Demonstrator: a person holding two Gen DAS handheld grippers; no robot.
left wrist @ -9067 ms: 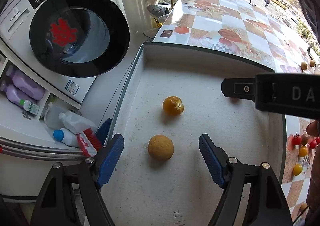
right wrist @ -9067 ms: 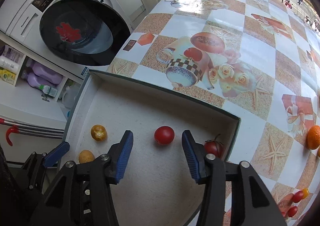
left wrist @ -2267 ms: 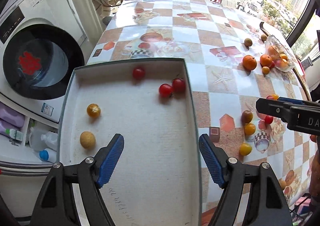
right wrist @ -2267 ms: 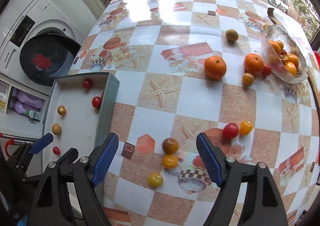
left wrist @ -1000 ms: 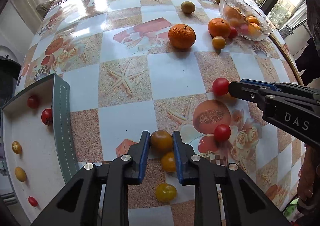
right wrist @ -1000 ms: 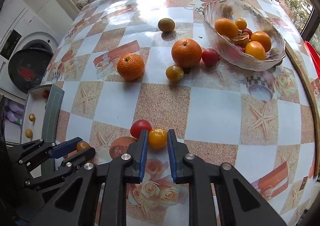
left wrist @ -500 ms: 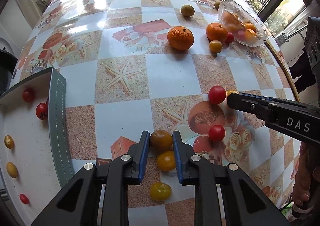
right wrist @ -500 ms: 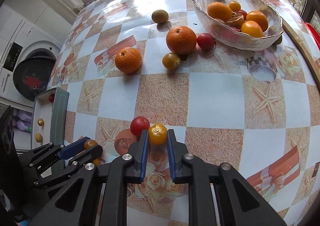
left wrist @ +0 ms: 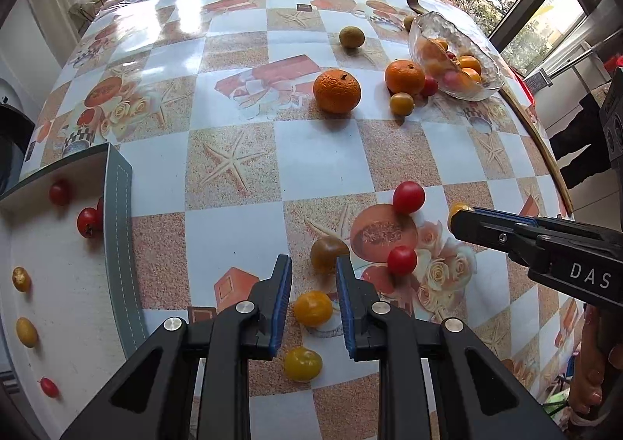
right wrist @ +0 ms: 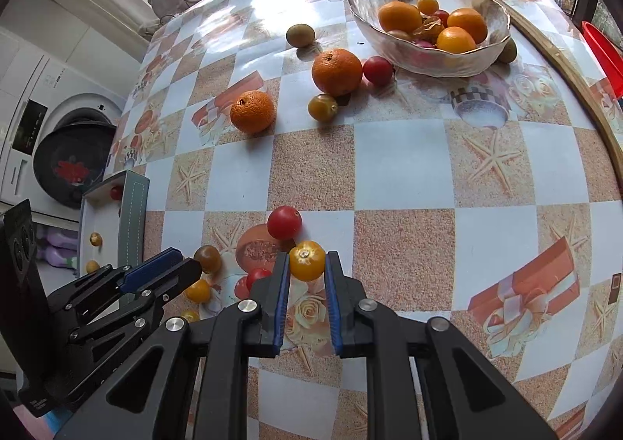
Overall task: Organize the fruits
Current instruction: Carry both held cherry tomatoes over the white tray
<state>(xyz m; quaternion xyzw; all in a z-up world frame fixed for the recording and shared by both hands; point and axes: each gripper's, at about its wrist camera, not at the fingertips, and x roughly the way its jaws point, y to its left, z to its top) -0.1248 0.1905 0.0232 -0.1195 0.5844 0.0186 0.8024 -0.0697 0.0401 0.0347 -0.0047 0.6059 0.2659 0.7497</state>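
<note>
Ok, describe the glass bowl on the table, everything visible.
The glass bowl is clear, thick and wavy-rimmed, glossy with a rippled wall. It sits upright near the table's far right edge, holding oranges, small orange and red fruits and one brownish one. A red tomato lies against its left side, a greenish fruit at its right.

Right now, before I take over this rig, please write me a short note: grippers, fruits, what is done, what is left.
Right gripper: shut on a yellow tomato.
Left gripper: jaws narrow, brown tomato at its tips; grip unclear.
Done: some small red and yellow fruits lie in the tray.
Left: loose tomatoes and two oranges on the table; the glass bowl holds more fruit.
</note>
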